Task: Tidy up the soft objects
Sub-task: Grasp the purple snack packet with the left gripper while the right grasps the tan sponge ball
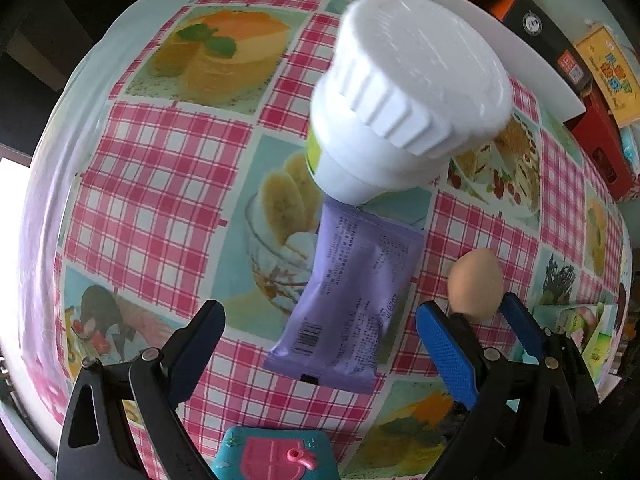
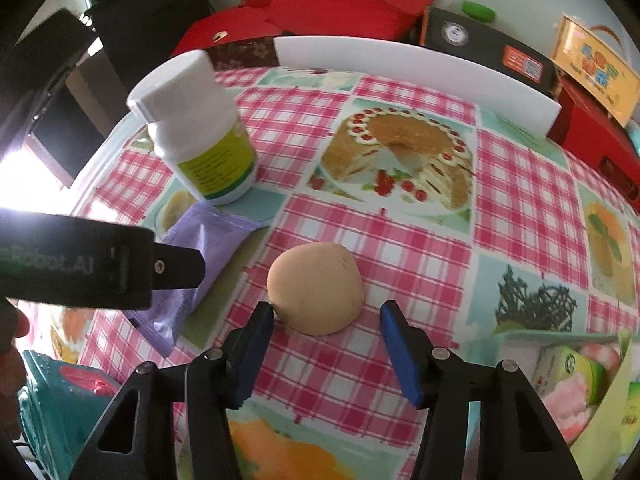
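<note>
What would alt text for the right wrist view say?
A tan, egg-shaped soft lump sits on a pink checked tablecloth between the right gripper's open blue fingers. Behind it to the left stand a white bottle and a purple packet, with the left gripper above the packet.

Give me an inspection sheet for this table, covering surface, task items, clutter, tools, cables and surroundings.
Surface: checked tablecloth with dessert pictures.
Job's things: tan bun on the cloth; purple packet lying flat.
Clutter: white bottle upright, its base at the packet's far end; teal toy at the near edge.
Tools: left tool open above the packet; right tool open, straddling the bun's near side.
Cables: one cord on the back wall.
Surroundings: white board, red boxes behind.
</note>
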Tool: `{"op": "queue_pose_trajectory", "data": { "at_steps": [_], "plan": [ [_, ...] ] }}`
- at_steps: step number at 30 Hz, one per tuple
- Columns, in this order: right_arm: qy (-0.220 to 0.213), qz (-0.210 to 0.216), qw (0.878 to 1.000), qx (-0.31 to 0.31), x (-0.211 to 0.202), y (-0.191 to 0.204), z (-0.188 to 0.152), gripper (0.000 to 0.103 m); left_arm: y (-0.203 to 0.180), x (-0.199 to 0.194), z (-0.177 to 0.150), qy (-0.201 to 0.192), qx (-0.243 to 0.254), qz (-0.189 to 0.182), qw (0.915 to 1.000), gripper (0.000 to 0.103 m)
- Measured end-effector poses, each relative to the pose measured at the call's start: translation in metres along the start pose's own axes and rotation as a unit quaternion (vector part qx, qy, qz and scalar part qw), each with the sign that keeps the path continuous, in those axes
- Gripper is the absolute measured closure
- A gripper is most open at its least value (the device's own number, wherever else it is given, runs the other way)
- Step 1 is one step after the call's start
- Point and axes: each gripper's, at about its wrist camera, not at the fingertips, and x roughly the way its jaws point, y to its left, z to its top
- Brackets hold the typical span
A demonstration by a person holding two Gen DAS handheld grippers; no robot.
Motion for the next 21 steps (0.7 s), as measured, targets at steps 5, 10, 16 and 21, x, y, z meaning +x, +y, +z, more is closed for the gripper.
{"op": "queue_pose_trajectory", "data": {
  "at_steps": [5,10,16,21],
  "plan": [
    [-0.002,0.011,1.0,0.017,-0.005,-0.009,-0.004,0.051,-0.015,0.006,0.0,0.003,0.008,0.008,0.9999,0.008],
    [0.0,0.009,1.0,0.016,-0.007,-0.01,-0.006,0.053,-0.029,0.014,0.002,0.008,0.015,0.012,0.9998,0.017],
    [0.002,0.008,1.0,0.014,-0.008,-0.01,-0.006,0.053,-0.034,0.02,0.0,0.011,0.025,0.024,0.9993,0.037],
    [0.006,0.005,1.0,0.007,-0.008,-0.007,-0.006,0.053,-0.036,0.017,0.0,0.002,0.029,0.026,0.9992,0.045]
  ]
}}
